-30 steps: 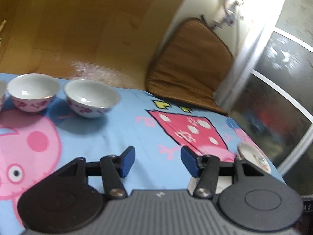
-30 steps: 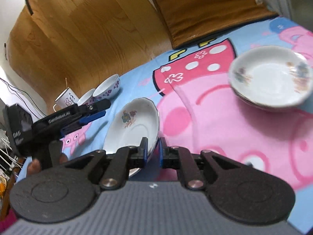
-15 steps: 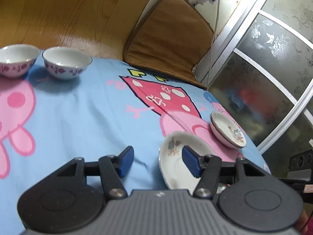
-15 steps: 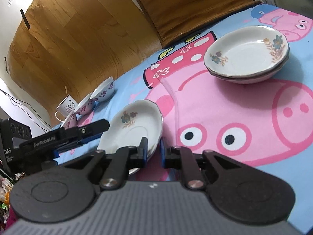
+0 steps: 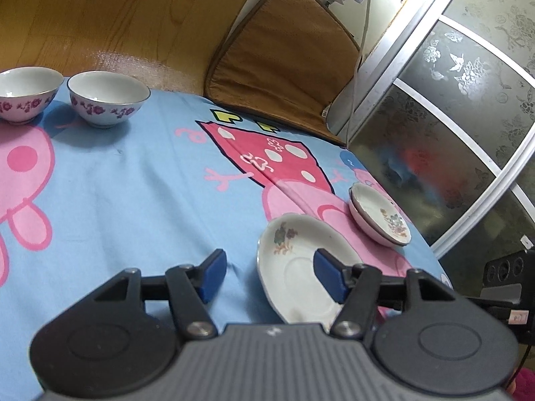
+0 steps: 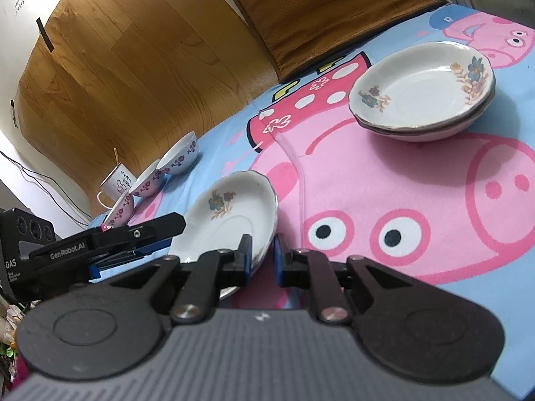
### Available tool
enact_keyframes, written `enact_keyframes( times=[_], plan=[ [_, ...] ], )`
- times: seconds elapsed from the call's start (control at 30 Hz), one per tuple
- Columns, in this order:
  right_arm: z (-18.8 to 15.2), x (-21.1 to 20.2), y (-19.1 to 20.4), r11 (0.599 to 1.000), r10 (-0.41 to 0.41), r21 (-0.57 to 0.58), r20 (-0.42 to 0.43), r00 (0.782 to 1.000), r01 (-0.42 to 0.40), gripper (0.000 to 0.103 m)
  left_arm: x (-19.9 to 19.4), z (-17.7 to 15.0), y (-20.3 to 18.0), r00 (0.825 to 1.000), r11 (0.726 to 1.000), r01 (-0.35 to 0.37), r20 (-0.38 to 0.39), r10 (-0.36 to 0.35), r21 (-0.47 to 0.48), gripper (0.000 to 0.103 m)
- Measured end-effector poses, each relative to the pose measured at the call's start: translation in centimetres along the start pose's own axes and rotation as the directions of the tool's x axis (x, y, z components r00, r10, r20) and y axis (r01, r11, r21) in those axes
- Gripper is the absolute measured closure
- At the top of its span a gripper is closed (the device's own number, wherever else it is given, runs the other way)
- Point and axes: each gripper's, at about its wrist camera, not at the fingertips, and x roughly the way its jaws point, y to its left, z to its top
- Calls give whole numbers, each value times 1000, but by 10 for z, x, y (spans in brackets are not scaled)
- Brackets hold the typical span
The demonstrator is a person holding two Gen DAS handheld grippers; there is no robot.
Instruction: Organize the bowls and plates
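My right gripper (image 6: 260, 259) is shut on the near rim of a white floral plate (image 6: 230, 217), held tilted just above the cloth. The same plate (image 5: 294, 267) shows in the left wrist view, with my open, empty left gripper (image 5: 271, 275) close in front of it. A stack of two floral plates (image 6: 421, 97) sits at the far right, also seen in the left wrist view (image 5: 379, 215). White bowls with purple flowers (image 5: 107, 98) (image 5: 25, 92) stand at the far left; the right wrist view shows three in a row (image 6: 180, 155).
A blue cartoon-pig cloth (image 5: 133, 183) covers the table. A white mug (image 6: 115, 180) stands behind the bowls. A brown cushion (image 5: 284, 67) leans beyond the table's far edge. A glass sliding door (image 5: 451, 117) is on the right.
The held plate has moved closer to the stacked plates on the right. The left gripper has swung right, so the bowls have slid to the left edge of its view.
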Motion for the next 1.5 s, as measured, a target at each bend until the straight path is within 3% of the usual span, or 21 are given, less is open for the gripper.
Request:
enact_keyframes(
  times=[0.6,0.87,1.07,1.27,1.5],
  plan=[
    [-5,-4,25,986,-58,-153,61,996,67,87,-1,-4,-6,1000,1000,19,-17,-19,18,46],
    [-5,-4,24,986,-60,-150,67,996,70,87,2,-4,-6,999,1000,29,-34,-29,-5,49],
    [-8,-8,24,983,-69,-162,96,993,84,88,8,-3,-12,999,1000,-2,-43,2,2,70],
    [2,-24,12,985,-77,-137,181,980,103,88,19,15,-35,999,999,28,-35,-27,33,70],
    [24,-51,-17,980,-148,-84,306,941,182,88,61,44,-84,997,988,59,-54,-52,141,70]
  ],
)
